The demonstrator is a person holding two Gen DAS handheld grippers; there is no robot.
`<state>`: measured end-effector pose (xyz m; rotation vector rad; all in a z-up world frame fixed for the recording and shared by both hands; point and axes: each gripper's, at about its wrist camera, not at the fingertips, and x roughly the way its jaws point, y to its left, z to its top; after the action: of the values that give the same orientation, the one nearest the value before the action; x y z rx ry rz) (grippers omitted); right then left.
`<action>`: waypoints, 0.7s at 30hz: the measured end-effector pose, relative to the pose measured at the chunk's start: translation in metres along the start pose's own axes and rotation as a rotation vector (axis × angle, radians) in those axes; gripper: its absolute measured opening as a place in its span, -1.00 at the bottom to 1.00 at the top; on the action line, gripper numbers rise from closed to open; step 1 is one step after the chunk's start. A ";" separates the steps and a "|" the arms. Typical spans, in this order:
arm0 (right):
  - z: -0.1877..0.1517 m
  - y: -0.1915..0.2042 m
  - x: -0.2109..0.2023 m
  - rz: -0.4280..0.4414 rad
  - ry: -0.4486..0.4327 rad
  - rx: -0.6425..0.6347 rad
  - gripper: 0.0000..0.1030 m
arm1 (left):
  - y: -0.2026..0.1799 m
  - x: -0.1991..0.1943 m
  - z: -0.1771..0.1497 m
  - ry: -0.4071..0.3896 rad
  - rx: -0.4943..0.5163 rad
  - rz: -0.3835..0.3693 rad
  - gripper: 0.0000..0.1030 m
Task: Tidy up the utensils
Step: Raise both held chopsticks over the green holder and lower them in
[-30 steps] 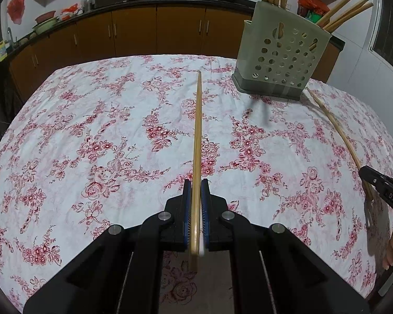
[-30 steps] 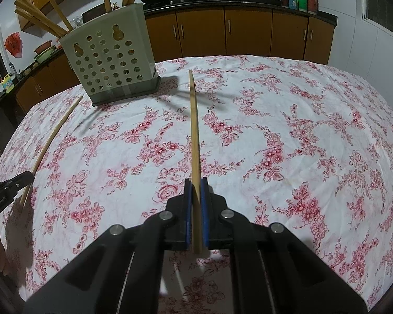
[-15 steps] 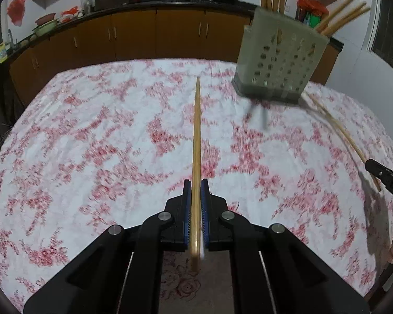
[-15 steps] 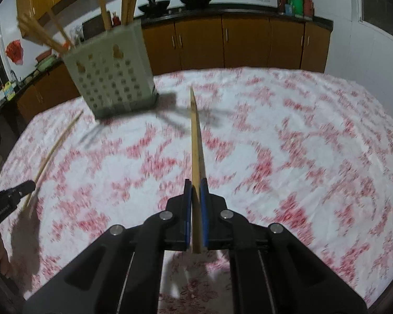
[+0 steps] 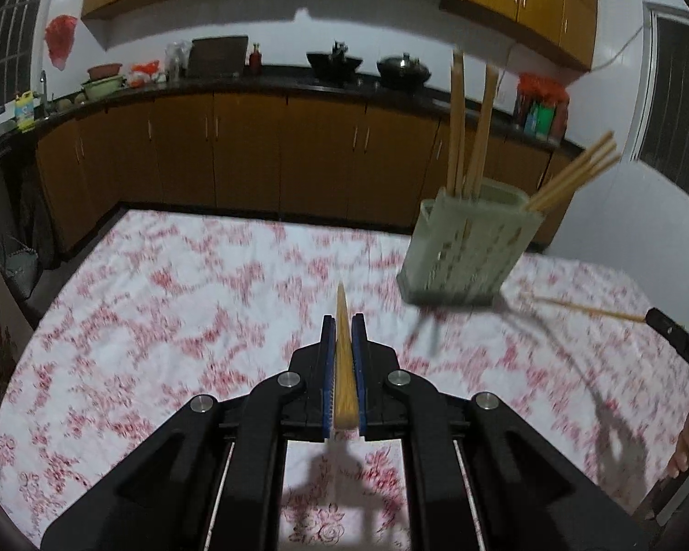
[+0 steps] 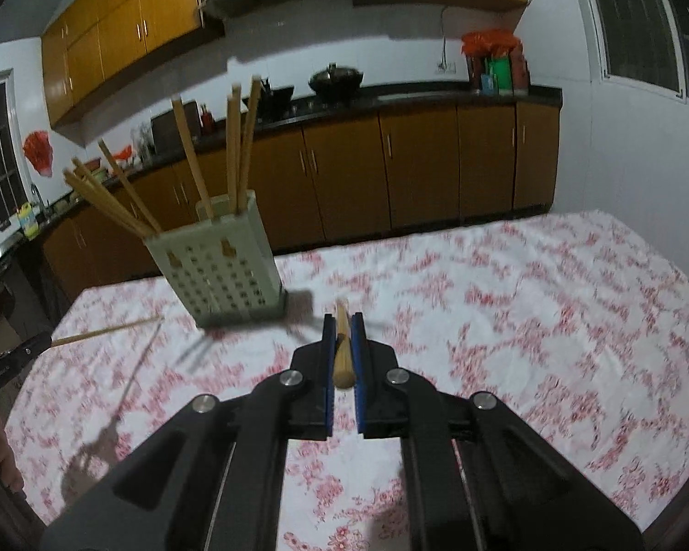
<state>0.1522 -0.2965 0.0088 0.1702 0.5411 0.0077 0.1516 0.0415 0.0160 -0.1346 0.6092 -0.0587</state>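
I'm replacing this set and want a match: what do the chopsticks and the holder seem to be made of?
Chopsticks: probably bamboo or wood, given the matte tan colour and fine lengthwise grain on the one in the left claw; the blur leaves it open. Holder: looks like moulded plastic, pale grey-green and dull, with even rows of punched holes in its walls.

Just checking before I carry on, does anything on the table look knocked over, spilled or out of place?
Nothing stands out. The perforated chopstick holder stands upright on the floral tablecloth with chopsticks leaning loosely inside. Each gripper, left and right, grips one chopstick. The blur comes from motion.
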 end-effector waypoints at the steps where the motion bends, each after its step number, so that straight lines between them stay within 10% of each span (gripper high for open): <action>1: 0.003 0.000 -0.003 0.002 -0.013 0.001 -0.84 | 0.000 -0.003 0.004 -0.012 -0.005 -0.002 -0.85; 21: 0.052 0.020 -0.044 0.039 -0.179 -0.026 -0.85 | -0.010 -0.041 0.052 -0.186 0.015 -0.060 -0.85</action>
<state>0.1420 -0.2869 0.0779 0.1544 0.3589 0.0374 0.1476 0.0407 0.0832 -0.1418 0.4192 -0.1078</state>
